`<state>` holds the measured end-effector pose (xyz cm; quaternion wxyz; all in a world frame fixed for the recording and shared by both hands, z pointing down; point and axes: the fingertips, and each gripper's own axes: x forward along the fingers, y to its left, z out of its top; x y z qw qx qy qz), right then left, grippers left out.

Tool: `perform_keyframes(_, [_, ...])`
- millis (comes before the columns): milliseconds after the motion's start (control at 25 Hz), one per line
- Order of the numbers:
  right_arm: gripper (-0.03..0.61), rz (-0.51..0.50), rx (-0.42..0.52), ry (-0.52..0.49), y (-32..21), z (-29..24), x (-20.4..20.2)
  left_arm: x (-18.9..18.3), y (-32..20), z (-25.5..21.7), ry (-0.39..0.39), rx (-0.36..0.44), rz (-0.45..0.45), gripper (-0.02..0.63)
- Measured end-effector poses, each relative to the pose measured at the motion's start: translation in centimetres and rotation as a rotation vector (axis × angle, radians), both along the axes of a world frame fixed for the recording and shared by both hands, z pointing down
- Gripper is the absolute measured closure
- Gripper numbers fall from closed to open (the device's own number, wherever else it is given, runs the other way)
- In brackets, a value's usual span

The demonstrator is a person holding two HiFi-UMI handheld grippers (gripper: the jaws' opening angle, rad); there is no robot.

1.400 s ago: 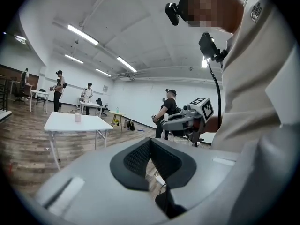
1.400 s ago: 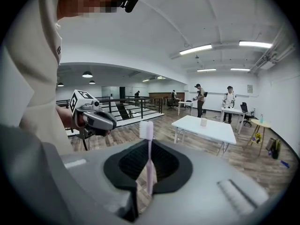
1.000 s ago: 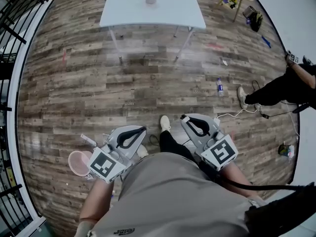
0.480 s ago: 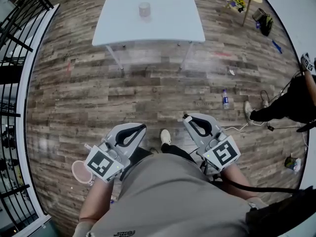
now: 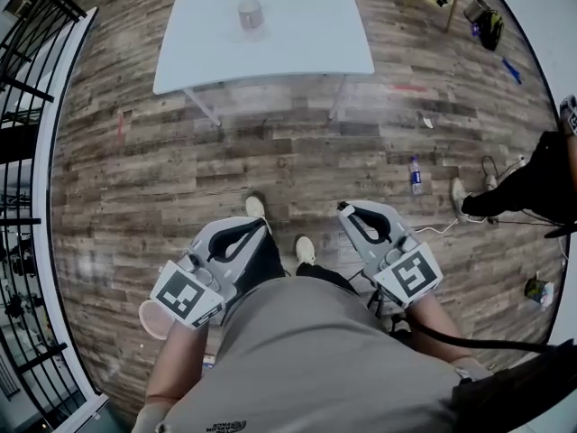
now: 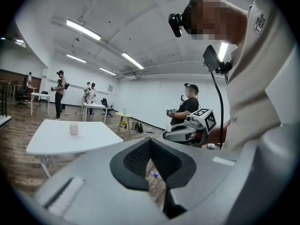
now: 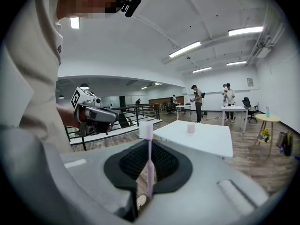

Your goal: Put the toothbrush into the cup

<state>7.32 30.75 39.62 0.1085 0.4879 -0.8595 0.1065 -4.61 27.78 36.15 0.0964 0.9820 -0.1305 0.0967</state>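
Both grippers have moved on toward twelve o'clock. The right gripper [image 5: 346, 211] has its fingers clamped on the upright toothbrush [image 7: 149, 168]; the left gripper [image 5: 256, 231] has its fingers closed, seemingly empty. Farther ahead, well apart, the cup [image 5: 250, 12] waits on the desk [image 5: 306, 34]; the insertion remains to be done.

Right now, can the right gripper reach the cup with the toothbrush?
Probably not yet. The right gripper holds the toothbrush, but the cup stands on the white table, far ahead across open floor. Nothing blocks the way; it just needs carrying closer.
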Motion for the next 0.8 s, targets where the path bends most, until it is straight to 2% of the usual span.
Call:
perform_keyframes(280, [0.560,0.025,0.016,0.052,-7.4,-1.0,-1.1,-1.2,-7.6,0.3,0.044,-0.004,0.026,0.608])
perform_keyframes(400, [0.560,0.035,0.026,0.037,-11.2,-2.3,-2.3,-2.4,-11.0,0.0,0.051,0.003,0.039,0.607])
perform_keyframes(520, [0.560,0.054,0.007,0.040,-14.7,-2.8,-3.5,-4.0,-13.9,-0.3,0.058,0.011,0.047,0.607])
perform_keyframes(800, [0.560,0.023,0.054,0.085,-22.8,-3.3,-7.0,-8.8,-19.2,0.5,0.062,0.019,0.042,0.607])
